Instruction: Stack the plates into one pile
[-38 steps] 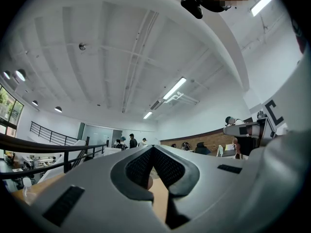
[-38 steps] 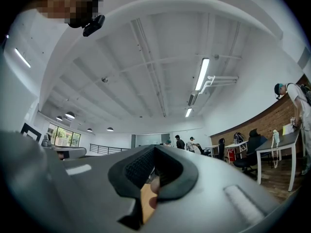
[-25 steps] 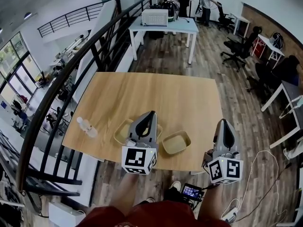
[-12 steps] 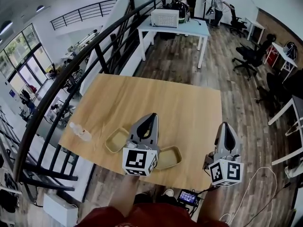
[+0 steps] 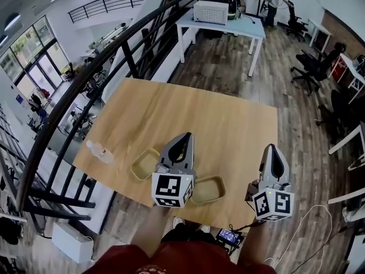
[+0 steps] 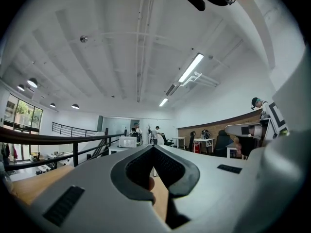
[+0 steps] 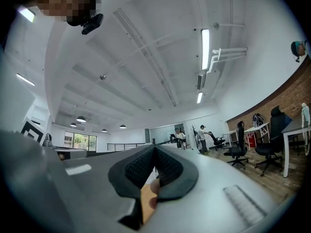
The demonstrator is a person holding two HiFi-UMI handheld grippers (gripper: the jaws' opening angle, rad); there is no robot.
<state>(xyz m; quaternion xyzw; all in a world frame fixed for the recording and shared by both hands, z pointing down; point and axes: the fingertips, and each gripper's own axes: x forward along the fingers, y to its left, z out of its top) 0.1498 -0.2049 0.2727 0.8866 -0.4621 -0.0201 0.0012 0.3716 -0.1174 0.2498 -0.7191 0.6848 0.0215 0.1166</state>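
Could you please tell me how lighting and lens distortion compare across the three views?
Head view: even daylight, fisheye bowing the edges of the light wooden table, both shallow tan plates sharp. Left gripper view: black circular vignette, ceiling strip light blown white, near jaws soft. Right gripper view: same vignette, long ceiling tube blown white.

The left gripper (image 5: 185,137) partly hides the left plate (image 5: 144,164) and right plate (image 5: 210,190).
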